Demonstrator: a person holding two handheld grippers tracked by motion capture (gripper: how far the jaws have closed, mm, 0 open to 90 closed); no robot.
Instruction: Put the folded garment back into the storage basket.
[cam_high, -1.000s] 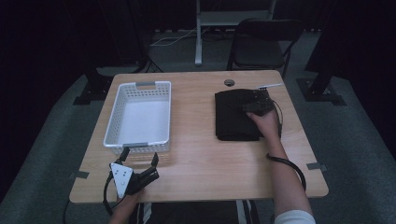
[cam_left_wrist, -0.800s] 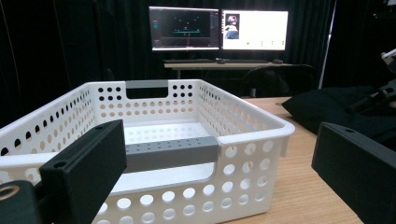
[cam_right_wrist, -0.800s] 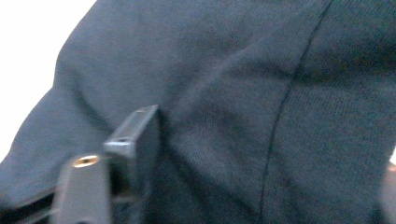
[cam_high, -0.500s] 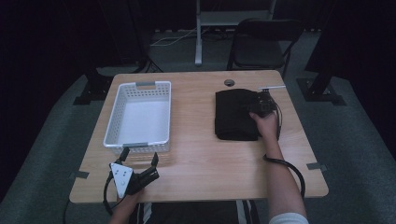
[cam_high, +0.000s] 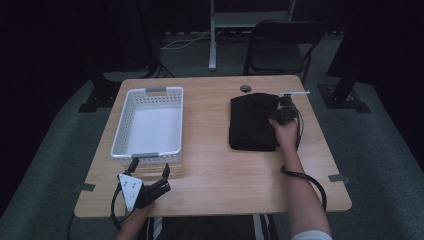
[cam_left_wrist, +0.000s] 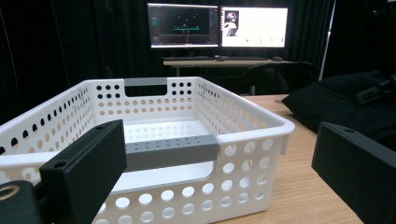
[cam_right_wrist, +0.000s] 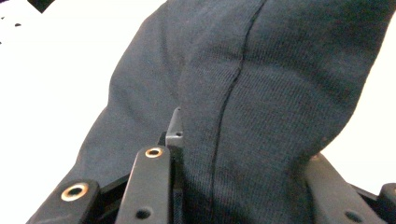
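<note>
Wooden table (cam_high: 220, 165): R gripper (cam_high: 278, 114) just closed, pinching black garment (cam_high: 250, 125); L gripper (cam_high: 150, 172) wide; no legible writing.

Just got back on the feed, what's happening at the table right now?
A person works with a tool in each hand. The right tool has just closed its jaws on a fold of the dark folded cloth on the table's right side. The left tool hangs open near the front edge, facing the empty white basket.

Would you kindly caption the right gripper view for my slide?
Right gripper shut on a fold of dark cloth, seam running up the fabric.
</note>
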